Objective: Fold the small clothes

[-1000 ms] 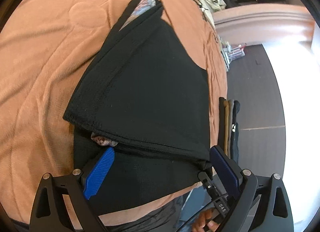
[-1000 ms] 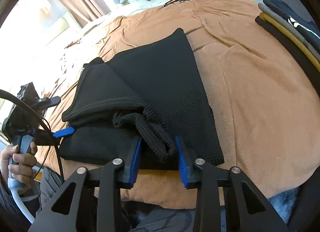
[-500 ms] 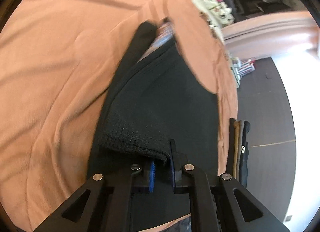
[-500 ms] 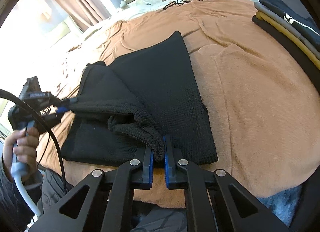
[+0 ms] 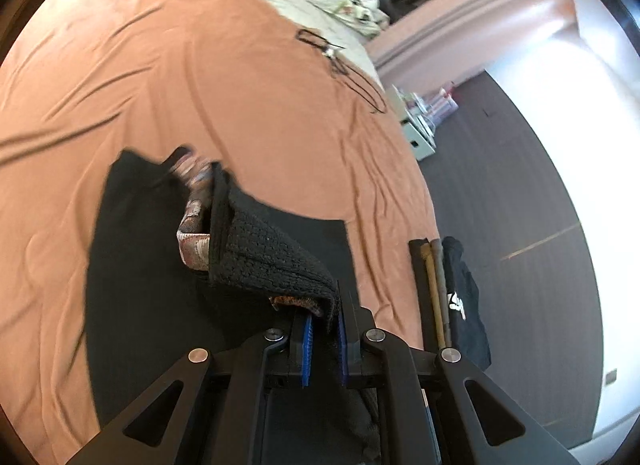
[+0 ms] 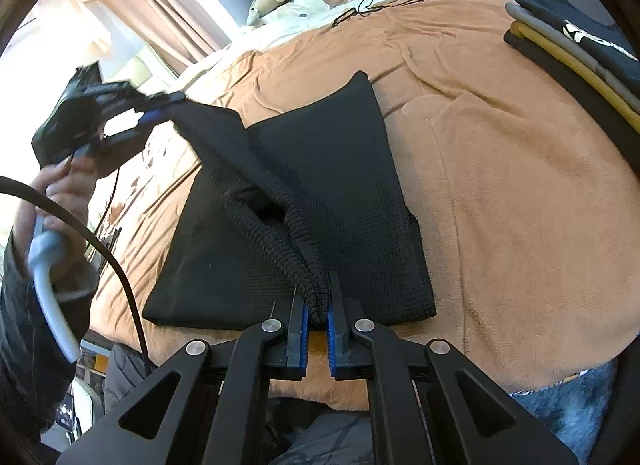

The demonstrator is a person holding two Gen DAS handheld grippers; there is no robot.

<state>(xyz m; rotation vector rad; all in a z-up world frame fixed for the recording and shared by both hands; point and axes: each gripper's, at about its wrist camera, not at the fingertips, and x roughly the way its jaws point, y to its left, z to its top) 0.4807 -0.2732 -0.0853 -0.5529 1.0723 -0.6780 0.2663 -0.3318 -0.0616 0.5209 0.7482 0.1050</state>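
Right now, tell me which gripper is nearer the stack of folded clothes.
Right. The right gripper grips the black knit garment on the side toward the stack of folded clothes; the left gripper is raised at the garment's far side.

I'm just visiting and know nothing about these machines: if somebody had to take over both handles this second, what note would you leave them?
Left gripper: shut on one corner of the black knit garment, raised above the bed.
Right gripper: shut on the near ribbed edge of the same garment, low by the front of the blanket.
The rest of the garment lies flat on the blanket; a stack of folded clothes sits at the right edge.
Done: the garment looks partly folded, and both corners are gripped.
Left: probably carry the raised layer across, lay it flat, release, then stack it.
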